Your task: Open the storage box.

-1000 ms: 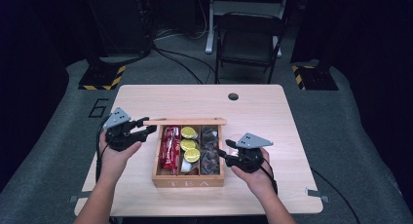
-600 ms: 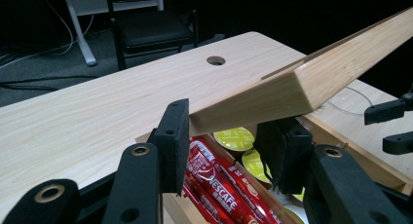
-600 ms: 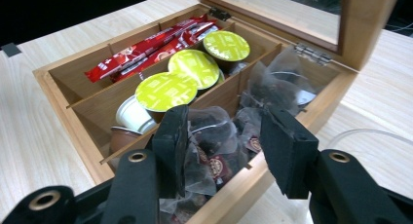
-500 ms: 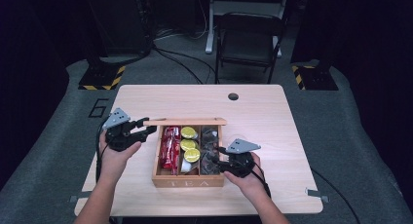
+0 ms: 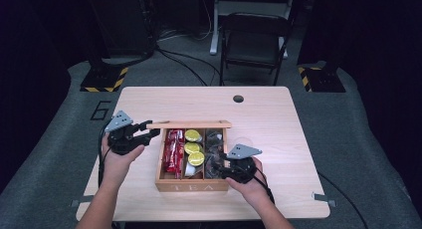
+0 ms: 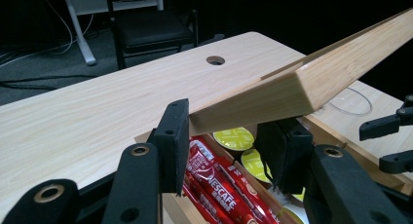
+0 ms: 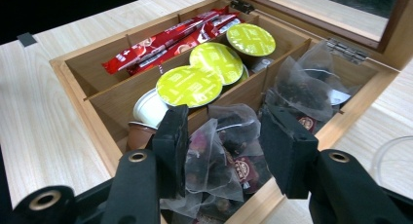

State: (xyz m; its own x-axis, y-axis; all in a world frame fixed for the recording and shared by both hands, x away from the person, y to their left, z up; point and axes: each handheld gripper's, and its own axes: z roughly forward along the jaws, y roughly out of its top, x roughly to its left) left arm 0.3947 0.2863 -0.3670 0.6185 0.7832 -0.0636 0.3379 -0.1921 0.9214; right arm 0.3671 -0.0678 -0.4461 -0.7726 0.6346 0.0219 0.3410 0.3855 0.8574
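**Tea box held open, right gripper over the tea bags**

The wooden tea box (image 5: 191,181) sits low in the middle of the high view, on the near part of the table (image 5: 278,119). Its lid (image 6: 311,80) is raised; in the left gripper view it runs as a pale slanted board from the centre to the upper right. The left gripper (image 5: 144,134), at the left of the high view beside the box's upper left corner, is clamped on the corner of that lid, its two black jaws pressed against either side of the wood.

Inside the box are three compartments. Red sachets (image 7: 165,39) lie in the one toward the upper left of the right gripper view, yellow-green capsules (image 7: 216,61) in the middle one, and clear tea bags (image 7: 229,146) in the one at the lower right. The right gripper (image 7: 224,141) hangs over that last compartment with its jaws apart, a tea bag between them; I cannot tell whether the pads press on it.

A folding chair (image 5: 256,45) stands beyond the table at the top of the high view.
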